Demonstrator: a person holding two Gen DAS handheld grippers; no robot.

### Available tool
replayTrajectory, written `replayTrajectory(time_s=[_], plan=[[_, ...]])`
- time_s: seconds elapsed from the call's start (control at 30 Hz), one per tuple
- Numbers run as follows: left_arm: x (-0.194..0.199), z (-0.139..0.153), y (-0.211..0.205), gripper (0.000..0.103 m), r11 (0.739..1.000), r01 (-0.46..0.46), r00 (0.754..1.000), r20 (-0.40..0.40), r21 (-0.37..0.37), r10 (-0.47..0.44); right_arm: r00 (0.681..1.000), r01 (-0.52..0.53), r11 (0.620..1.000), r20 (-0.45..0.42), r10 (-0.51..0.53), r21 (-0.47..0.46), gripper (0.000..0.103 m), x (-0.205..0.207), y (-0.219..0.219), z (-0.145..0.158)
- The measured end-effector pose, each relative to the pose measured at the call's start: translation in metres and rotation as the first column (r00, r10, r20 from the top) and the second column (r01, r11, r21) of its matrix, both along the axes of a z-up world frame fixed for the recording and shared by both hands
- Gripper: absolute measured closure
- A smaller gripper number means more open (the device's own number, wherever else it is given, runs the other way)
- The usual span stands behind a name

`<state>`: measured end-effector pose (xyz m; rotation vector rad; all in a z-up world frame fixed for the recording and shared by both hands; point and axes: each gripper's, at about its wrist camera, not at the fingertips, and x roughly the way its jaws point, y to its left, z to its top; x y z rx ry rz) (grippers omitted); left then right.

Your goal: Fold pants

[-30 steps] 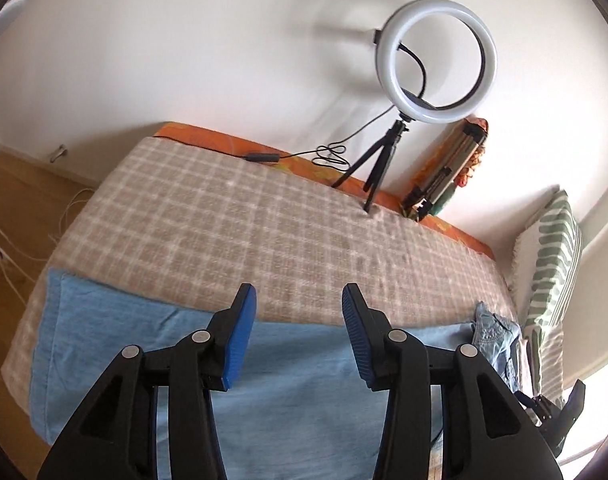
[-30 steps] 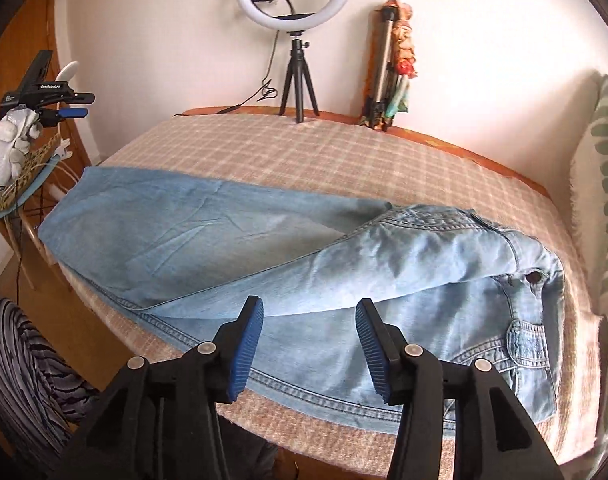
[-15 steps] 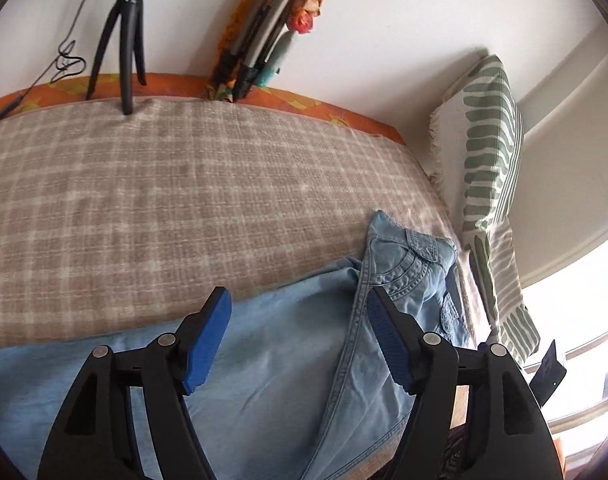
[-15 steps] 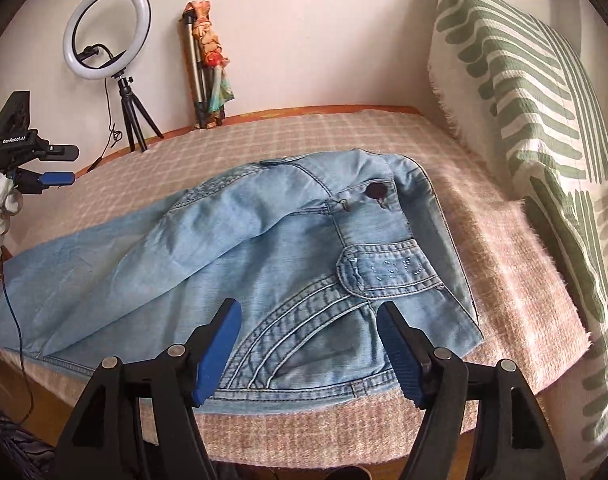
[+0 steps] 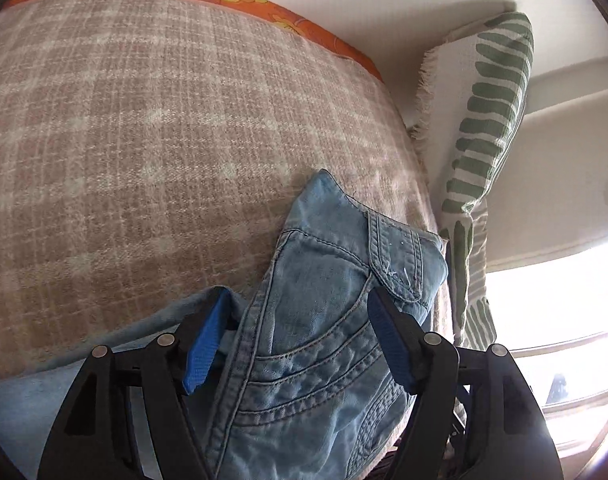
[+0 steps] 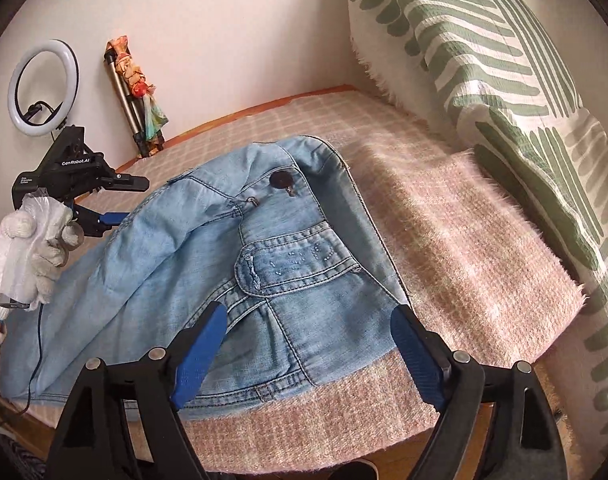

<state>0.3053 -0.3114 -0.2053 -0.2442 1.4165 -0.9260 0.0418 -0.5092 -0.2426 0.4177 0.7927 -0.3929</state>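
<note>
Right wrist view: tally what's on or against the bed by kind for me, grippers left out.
Light blue denim jeans: 1
Green-and-white striped fringed cushion: 1
White ring light on a small black tripod: 1
Folded metal tripod wrapped in a colourful cloth: 1
Pink-beige checked woven blanket: 1
Total: 5

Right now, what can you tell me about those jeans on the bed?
The jeans are light blue, faded denim, lying on the checked blanket, with the waist end toward the striped pillow. A dark button, a flapped pocket with tiny studs and double stitching show. The cloth is rumpled. Neither open gripper presses on it.
</note>
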Motion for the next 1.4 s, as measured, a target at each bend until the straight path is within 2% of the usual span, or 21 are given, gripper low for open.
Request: replayTrajectory(time_s=[0.17,0.23,0.3,0.37,0.43,0.5,0.6,0.73,0.77,0.8,0.87,0.93,0.97,1.03,1.07,1.1,1.2,1.3,1.4], plan=[[-0.001,-0.005,-0.001,0.032,0.999,-0.029,1.000,0.004,-0.028,0.029,0.998,0.063,0.998,0.024,-0.063,-0.006,0.017,-0.011,-0.012,0.004],[-0.001,-0.003,-0.001,0.041,0.998,-0.047,0.999,0.022,-0.036,0.047,0.997,0.073,0.997,0.031,-0.073,-0.006,0.017,-0.013,-0.014,0.006],[-0.003,0.001,0.003,0.061,0.998,-0.055,0.997,0.049,-0.038,0.057,0.996,0.078,0.997,0.031,-0.078,-0.006,0.017,-0.013,-0.015,0.006],[-0.008,0.007,0.007,0.072,0.998,-0.055,0.995,0.084,-0.041,0.058,0.996,0.079,0.997,0.033,-0.078,-0.013,0.017,-0.012,-0.013,0.007],[-0.011,0.011,0.009,0.075,0.998,-0.039,0.993,0.108,-0.050,0.044,0.996,0.078,0.997,0.039,-0.077,-0.025,0.017,-0.012,-0.011,0.010],[-0.011,0.013,0.010,0.077,0.998,-0.031,0.992,0.118,-0.055,0.037,0.996,0.074,0.997,0.045,-0.073,-0.029,0.017,-0.011,-0.008,0.012],[-0.004,0.007,0.010,0.077,0.998,-0.040,0.996,0.079,-0.056,0.044,0.996,0.070,0.997,0.056,-0.068,-0.035,0.017,-0.009,-0.003,0.015],[0.007,-0.002,-0.001,0.070,0.997,-0.071,0.995,0.068,-0.009,0.071,0.996,0.056,0.997,0.065,-0.053,-0.060,0.017,-0.008,0.003,0.018],[0.009,-0.002,-0.005,0.064,0.997,-0.073,0.994,0.084,-0.001,0.073,0.997,0.053,0.997,0.066,-0.049,-0.062,0.017,-0.008,0.003,0.018],[0.010,-0.002,-0.009,0.057,0.997,-0.074,0.993,0.095,-0.002,0.073,0.997,0.051,0.997,0.066,-0.047,-0.059,0.017,-0.008,0.003,0.018],[0.013,-0.006,-0.021,0.053,0.998,-0.061,0.996,0.063,-0.032,0.063,0.997,0.052,0.998,0.066,-0.049,-0.047,0.017,-0.008,0.001,0.017],[0.013,-0.011,-0.035,0.053,0.998,-0.028,1.000,0.011,-0.059,0.029,0.996,0.055,0.998,0.070,-0.052,-0.033,0.017,-0.008,-0.002,0.016],[0.011,-0.011,-0.041,0.053,0.998,-0.017,1.000,0.011,-0.056,0.018,0.996,0.058,0.998,0.072,-0.056,-0.028,0.017,-0.008,-0.003,0.016],[0.004,-0.009,-0.050,0.054,0.999,-0.004,0.999,0.044,-0.054,0.006,0.995,0.067,0.998,0.081,-0.065,-0.019,0.017,-0.010,-0.005,0.018],[0.000,-0.007,-0.053,0.057,0.998,0.005,0.998,0.061,-0.055,-0.002,0.994,0.072,0.997,0.085,-0.071,-0.019,0.017,-0.011,-0.006,0.018],[-0.004,-0.005,-0.056,0.069,0.999,0.011,0.997,0.081,-0.051,-0.007,0.993,0.079,0.997,0.087,-0.077,-0.020,0.017,-0.012,-0.007,0.019],[-0.019,0.010,-0.057,0.081,0.997,0.035,0.990,0.142,-0.062,-0.025,0.991,0.101,0.995,0.089,-0.100,-0.008,0.018,-0.015,-0.010,0.019],[-0.045,0.036,-0.058,0.087,0.992,0.093,0.973,0.219,-0.091,-0.071,0.988,0.118,0.993,0.100,-0.119,0.013,0.020,-0.020,-0.015,0.019],[-0.081,0.055,-0.062,0.088,0.974,0.188,0.954,0.259,-0.123,-0.152,0.982,0.145,0.989,0.120,-0.147,0.031,0.021,-0.026,-0.021,0.020]])
